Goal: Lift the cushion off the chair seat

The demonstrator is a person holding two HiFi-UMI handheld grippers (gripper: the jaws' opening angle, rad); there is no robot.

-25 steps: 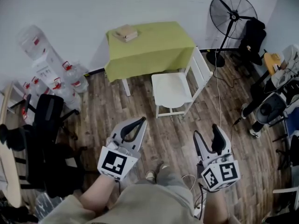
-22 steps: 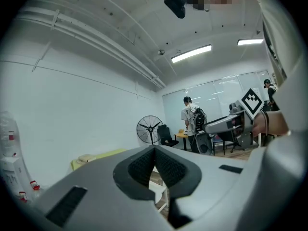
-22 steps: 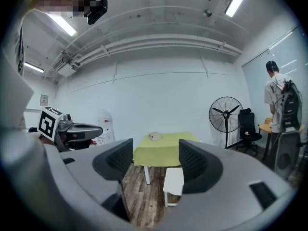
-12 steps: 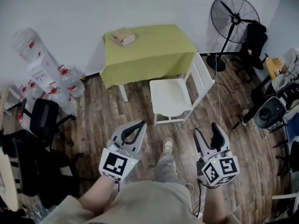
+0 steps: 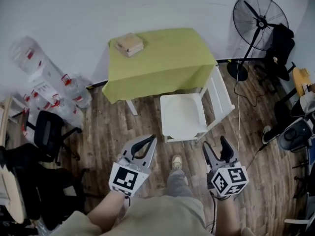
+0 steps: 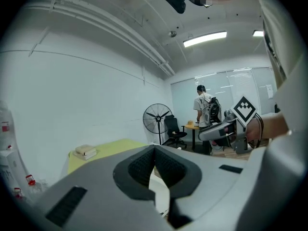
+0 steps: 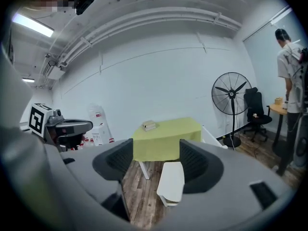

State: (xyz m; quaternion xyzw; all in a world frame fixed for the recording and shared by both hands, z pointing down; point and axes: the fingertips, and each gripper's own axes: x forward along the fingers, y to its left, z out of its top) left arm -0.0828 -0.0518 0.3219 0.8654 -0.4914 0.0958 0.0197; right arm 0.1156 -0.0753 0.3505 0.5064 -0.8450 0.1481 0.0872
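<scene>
the white cushion (image 5: 183,113) lies flat on the chair (image 5: 220,93) seat, ahead of both grippers and well apart from them. the right gripper (image 5: 215,149), jaws spread and empty, looks lined up on it. the left gripper (image 5: 149,140), jaws pressed together on nothing, points just left of it.

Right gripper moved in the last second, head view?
Yes. The right gripper has closed in on the white wooden chair: less plank floor shows between its open jaws and the seat's front edge than earlier.
</scene>
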